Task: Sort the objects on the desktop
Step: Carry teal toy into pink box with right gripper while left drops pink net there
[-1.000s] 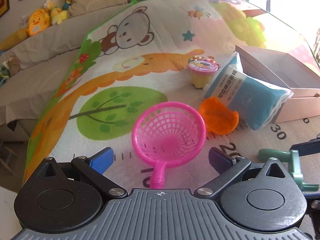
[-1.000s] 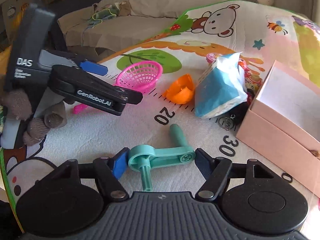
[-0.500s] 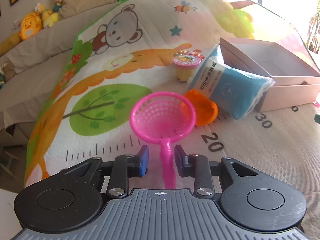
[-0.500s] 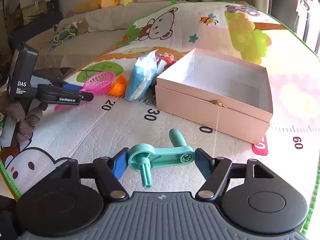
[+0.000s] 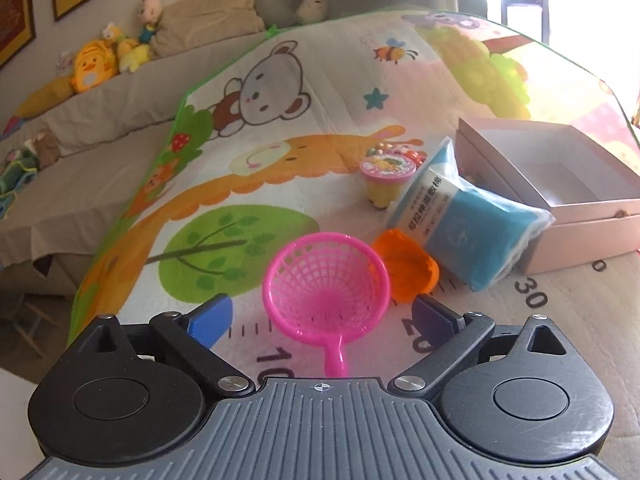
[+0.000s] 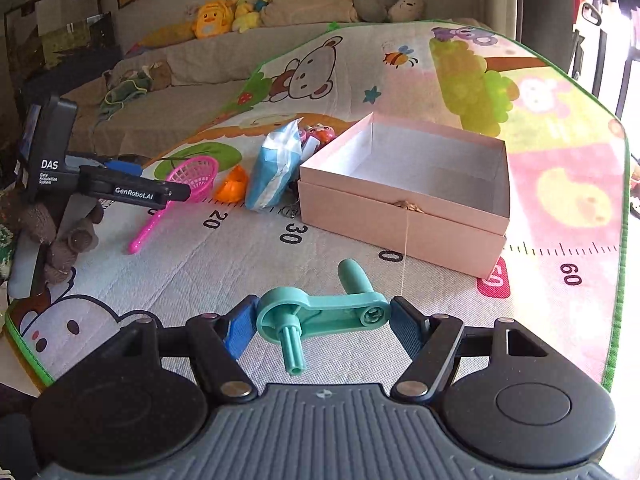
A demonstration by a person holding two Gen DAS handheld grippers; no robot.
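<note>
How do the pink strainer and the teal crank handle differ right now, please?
The pink strainer lies on the mat, free between the left gripper's open jaws, which have just been opening; the teal crank handle is clamped in the right gripper. The strainer is a mesh bowl; the crank is solid. Both are plastic.

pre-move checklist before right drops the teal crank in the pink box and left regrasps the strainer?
1. right gripper shut on teal crank: ok.
2. pink box open, visible interior bare: ok.
3. Path from crank to box free of objects: ok.
4. left gripper gripping pink strainer: not ok; its fingers have just been opening, strainer between them, untouched.
5. Strainer handle lined up between the fingers: ok.
6. Orange cup clear of strainer rim: cannot tell.
</note>
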